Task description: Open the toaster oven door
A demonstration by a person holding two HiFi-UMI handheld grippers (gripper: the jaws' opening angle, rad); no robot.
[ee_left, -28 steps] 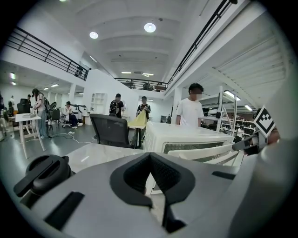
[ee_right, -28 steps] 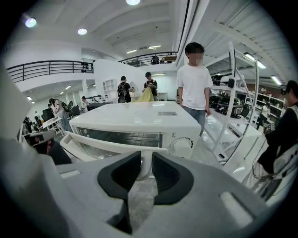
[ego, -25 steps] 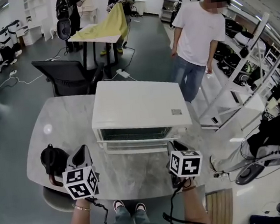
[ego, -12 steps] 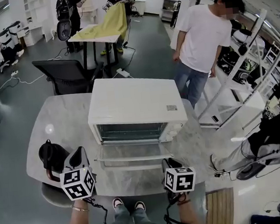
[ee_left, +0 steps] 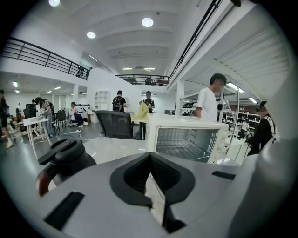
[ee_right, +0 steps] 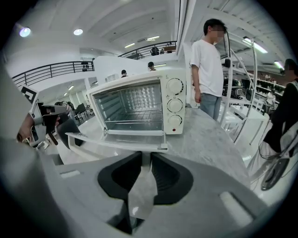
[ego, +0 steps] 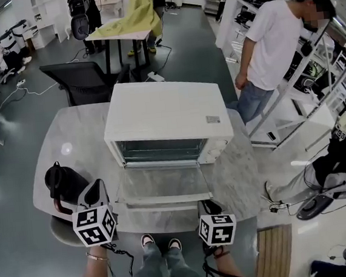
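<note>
The white toaster oven [ego: 165, 120] stands mid-table with its glass door [ego: 162, 183] folded down flat and the wire rack inside showing. The door's bar handle [ego: 164, 199] points at me. My left gripper [ego: 98, 184] hovers off the door's left front corner, shut and empty. My right gripper [ego: 207, 204] sits just beyond the handle's right end, its jaws a narrow slit apart and holding nothing. In the right gripper view the oven [ee_right: 139, 100], its lowered door [ee_right: 116, 139] and three knobs [ee_right: 175, 104] lie ahead of the right gripper [ee_right: 143, 155]. The left gripper [ee_left: 150, 155] looks toward the oven [ee_left: 186, 139].
A black kettle [ego: 61, 182] stands left of my left gripper, also as the kettle [ee_left: 65, 158]. The marble table's [ego: 63, 136] front edge is right under both grippers. A person [ego: 277, 45] stands beyond the table's right corner; a black chair [ego: 82, 82] is behind it.
The oven door went from shut to lying fully open. My right gripper drew back toward me with it and is now off the handle. The left gripper barely moved.
</note>
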